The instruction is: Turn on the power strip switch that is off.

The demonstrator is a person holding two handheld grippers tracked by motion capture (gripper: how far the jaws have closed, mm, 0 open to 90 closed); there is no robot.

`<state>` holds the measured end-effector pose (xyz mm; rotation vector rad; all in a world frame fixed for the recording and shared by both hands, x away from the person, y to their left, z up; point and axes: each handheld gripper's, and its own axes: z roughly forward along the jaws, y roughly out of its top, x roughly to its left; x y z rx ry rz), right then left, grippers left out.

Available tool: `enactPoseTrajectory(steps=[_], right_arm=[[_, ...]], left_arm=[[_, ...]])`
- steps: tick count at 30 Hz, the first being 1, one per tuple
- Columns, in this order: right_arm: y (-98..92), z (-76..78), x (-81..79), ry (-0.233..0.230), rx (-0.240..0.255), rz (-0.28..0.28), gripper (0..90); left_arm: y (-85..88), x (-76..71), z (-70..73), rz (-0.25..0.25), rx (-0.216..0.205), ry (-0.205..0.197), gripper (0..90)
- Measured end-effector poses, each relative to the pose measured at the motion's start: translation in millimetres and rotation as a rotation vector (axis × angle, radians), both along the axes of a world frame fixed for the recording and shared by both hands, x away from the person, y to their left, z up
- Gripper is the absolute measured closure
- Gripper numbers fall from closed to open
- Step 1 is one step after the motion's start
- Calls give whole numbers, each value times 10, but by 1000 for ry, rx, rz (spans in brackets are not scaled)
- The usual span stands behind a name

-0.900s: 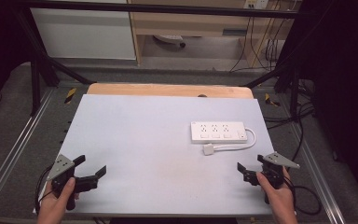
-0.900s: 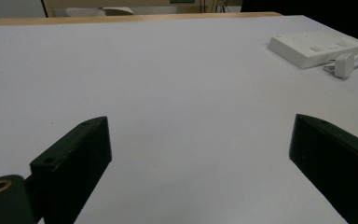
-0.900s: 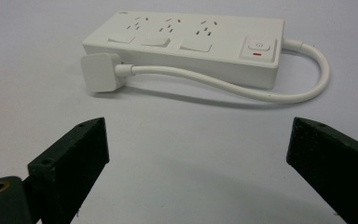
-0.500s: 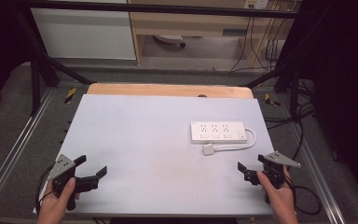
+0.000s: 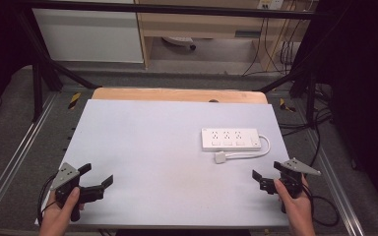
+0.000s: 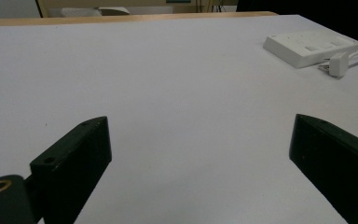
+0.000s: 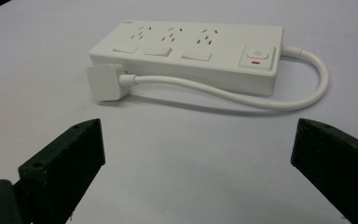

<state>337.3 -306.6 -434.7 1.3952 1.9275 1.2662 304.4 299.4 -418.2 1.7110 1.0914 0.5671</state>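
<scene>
Power strip (image 5: 231,138) flat on the white table (image 5: 142,147), right of centre in the high view, cord (image 7: 279,100) looped back so the plug (image 7: 105,81) lies just beside the casing. Left gripper (image 5: 96,179) at lower left, jaws spread wide, empty. Right gripper (image 5: 266,178) at lower right, likewise spread and empty, aimed at the strip. Risks, as judgement: smooth casing sliding under a one-sided push; stiff cord dragging the strip if snagged; plug swinging loose once lifted.
</scene>
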Motion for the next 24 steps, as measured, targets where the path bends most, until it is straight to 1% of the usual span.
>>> enactPoseTrajectory(steps=[12, 18, 20, 24], right_arm=[[-53, 31, -5, -30, 10, -18, 46], [-71, 46, 2, -56, 11, -24, 48], [-66, 51, 4, -62, 21, -24, 49], [-65, 68, 17, -89, 22, -27, 60]], left_arm=[[-3, 3, -4, -2, 0, 1, 54], [-3, 5, -6, -3, 1, 1, 54], [-4, 4, -6, -3, 1, 2, 54], [-4, 4, -9, -1, 3, 2, 54]])
